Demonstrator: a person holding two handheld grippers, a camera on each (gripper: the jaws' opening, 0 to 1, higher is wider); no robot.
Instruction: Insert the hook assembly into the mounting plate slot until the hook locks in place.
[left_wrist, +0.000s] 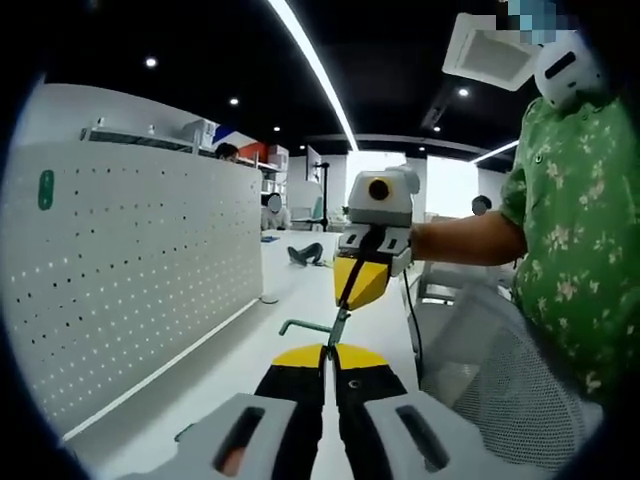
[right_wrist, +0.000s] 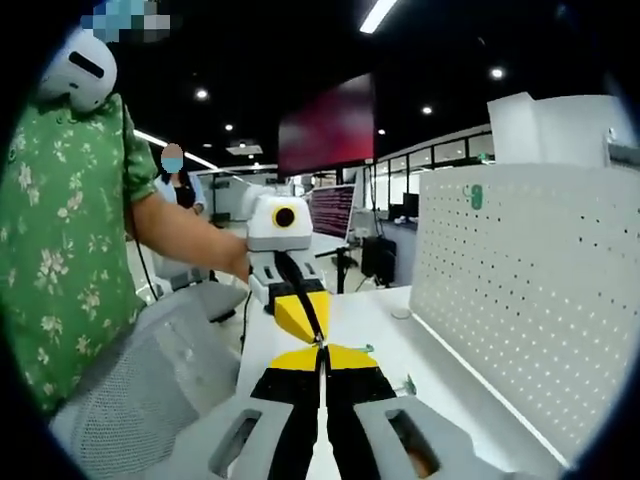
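- green thin metal hook (left_wrist: 312, 327) in the left gripper view: left tongs (left_wrist: 328, 362) closed on one end, right tongs (left_wrist: 350, 300) closed on the other, above the white worktop (left_wrist: 290, 290). pegboard (left_wrist: 150, 270) stands alongside.
- right gripper view: both tongs (right_wrist: 322, 358) meet tip to tip on the hook (right_wrist: 362, 348). it looks light, stiff, slippery; grip the shank.

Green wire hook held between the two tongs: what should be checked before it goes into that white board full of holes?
1. Grip of left tongs on the thin green metal hook: ok, shut on it.
2. Grip of right tongs on the hook: ok, shut.
3. White perforated mounting board in sight: ok.
4. Hook at the board: not ok, held apart from it over the white table.
5. Which slot takes the hook: cannot tell.
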